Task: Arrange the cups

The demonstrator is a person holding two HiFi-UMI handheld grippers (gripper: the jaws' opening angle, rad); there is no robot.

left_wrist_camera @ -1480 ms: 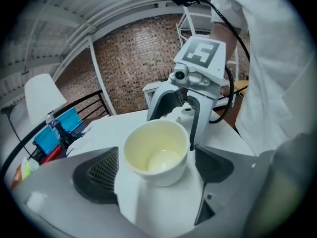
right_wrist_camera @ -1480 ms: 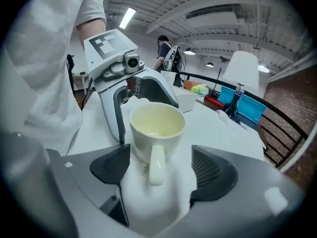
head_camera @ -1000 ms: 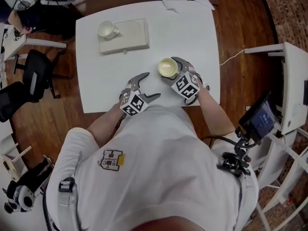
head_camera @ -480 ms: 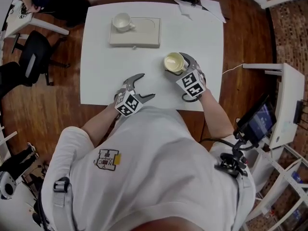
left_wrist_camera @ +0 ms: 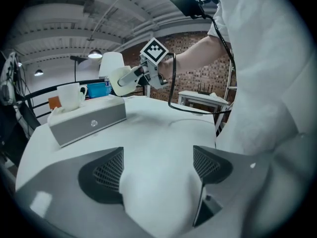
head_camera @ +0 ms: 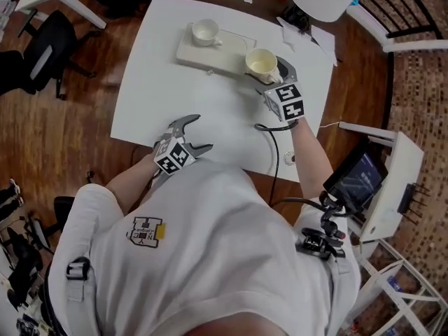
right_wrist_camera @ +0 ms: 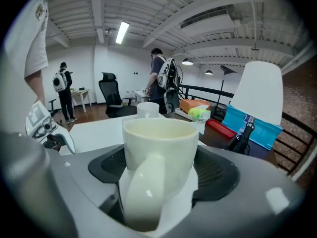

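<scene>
The right tongs (head_camera: 268,70) are clenched on a cream cup (head_camera: 262,62), the pads pressing its sides and its handle turned back toward the person's hand. They hold it at the right end of a flat box (head_camera: 213,53) that lies at the far side of the white table (head_camera: 161,68); whether the cup touches the box I cannot tell. A second cup (head_camera: 206,31) stands upright on the left end of that box, well apart from the held one. The left tongs (head_camera: 199,133) hang low over the near part of the table, well apart from both cups. Their jaws have just been closing a little, yet they stand wide, with only bare tabletop between them.
</scene>
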